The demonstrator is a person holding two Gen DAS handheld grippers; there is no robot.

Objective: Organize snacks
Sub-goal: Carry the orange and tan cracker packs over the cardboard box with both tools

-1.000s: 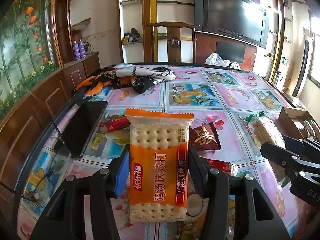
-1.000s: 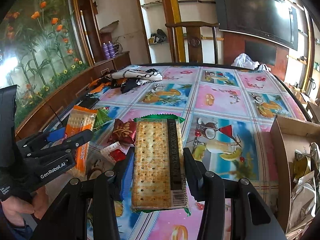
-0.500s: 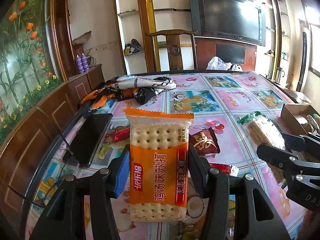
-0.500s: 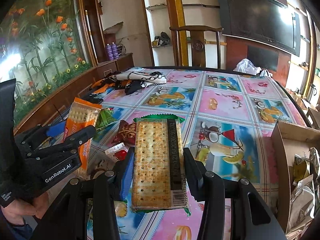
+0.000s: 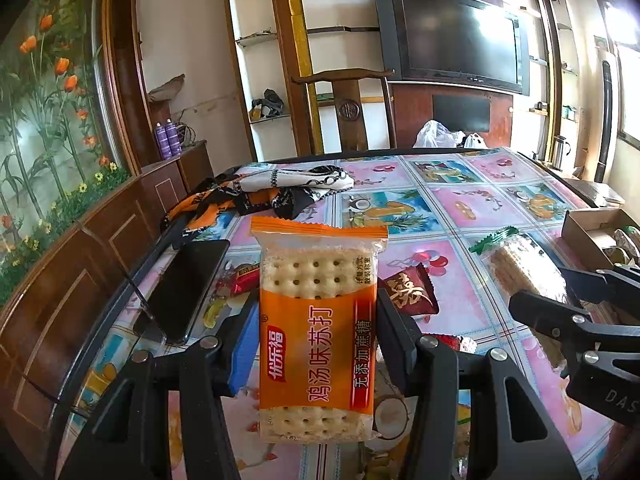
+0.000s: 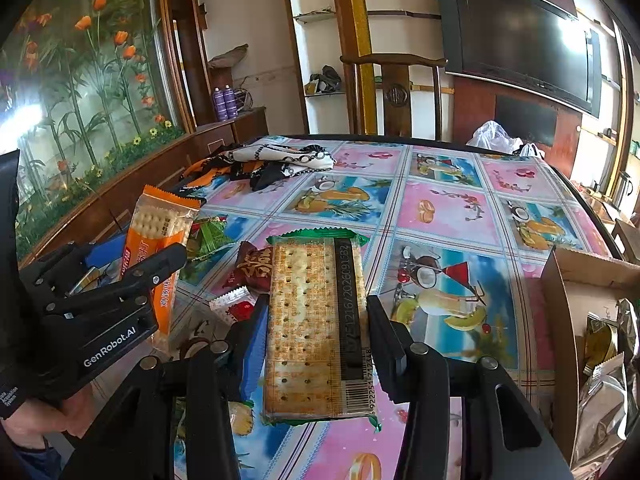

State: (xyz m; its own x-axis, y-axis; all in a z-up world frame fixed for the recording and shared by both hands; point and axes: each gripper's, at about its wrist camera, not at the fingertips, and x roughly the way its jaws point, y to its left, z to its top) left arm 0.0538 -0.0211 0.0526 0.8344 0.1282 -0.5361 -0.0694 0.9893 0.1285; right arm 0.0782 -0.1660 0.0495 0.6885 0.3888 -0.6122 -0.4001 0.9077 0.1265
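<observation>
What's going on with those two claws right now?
Left gripper clamps an orange cracker packet. Right gripper clamps a green-edged clear cracker packet. Brown cardboard box sits right, path unblocked.

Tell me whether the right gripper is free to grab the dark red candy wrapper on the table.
Probably not: the right gripper is shut on a green-edged cracker pack, though the dark red candy wrapper lies uncovered.

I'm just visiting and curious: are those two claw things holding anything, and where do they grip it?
Yes. The left gripper holds an orange cracker packet by its long sides; the right gripper holds a green-edged cracker packet the same way.
</observation>
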